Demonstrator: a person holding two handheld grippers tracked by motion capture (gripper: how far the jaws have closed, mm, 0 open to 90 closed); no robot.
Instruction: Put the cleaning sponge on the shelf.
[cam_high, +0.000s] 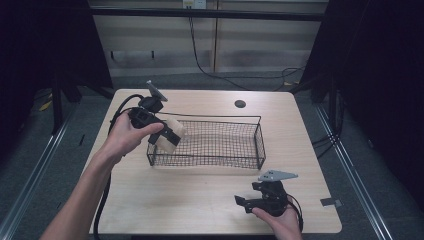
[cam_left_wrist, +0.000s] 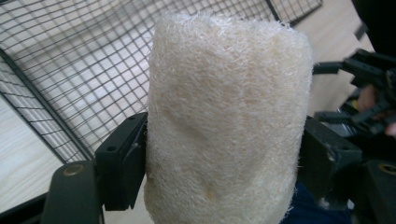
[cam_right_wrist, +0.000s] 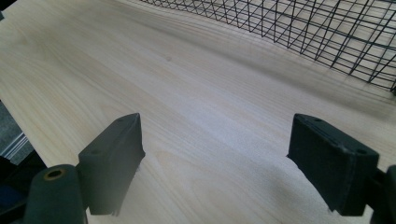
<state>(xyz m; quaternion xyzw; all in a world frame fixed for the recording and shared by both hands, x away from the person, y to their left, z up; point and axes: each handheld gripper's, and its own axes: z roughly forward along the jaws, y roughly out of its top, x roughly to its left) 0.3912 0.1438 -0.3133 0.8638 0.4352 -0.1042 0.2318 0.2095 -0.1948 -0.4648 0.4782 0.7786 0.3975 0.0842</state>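
- Pale wood makes up the surface (cam_high: 200, 195), which sits in a dim room with dark curtains at both sides and cables trailing across the floor behind.
- On the left gripper (cam_high: 167, 134) the fingers (cam_left_wrist: 122, 161) pinch a cream loofah sponge (cam_left_wrist: 226, 121) across its middle, so the fibrous roll stands upright between them and its top is free.
- That hold, I judge, suits lowering the sponge over a rim: nothing but sponge hangs below the grip.
- Seen from the high view, the loofah sponge (cam_high: 171, 136) is raised at the left end of the black wire basket (cam_high: 260, 140), level with its top rim and about over the corner; whether it touches the wire I cannot tell.
- Inside, the basket looks bare along its whole length, so there is plenty of room to the right of the sponge; the left end wall is the edge to clear.
- Over at the near right corner, the right gripper (cam_high: 250, 203) has its fingers (cam_right_wrist: 112, 161) spread wide with only bare wood between them.
- It rests well apart from the basket, close to the surface's front edge, leaving the open stretch of wood ahead of the basket free.
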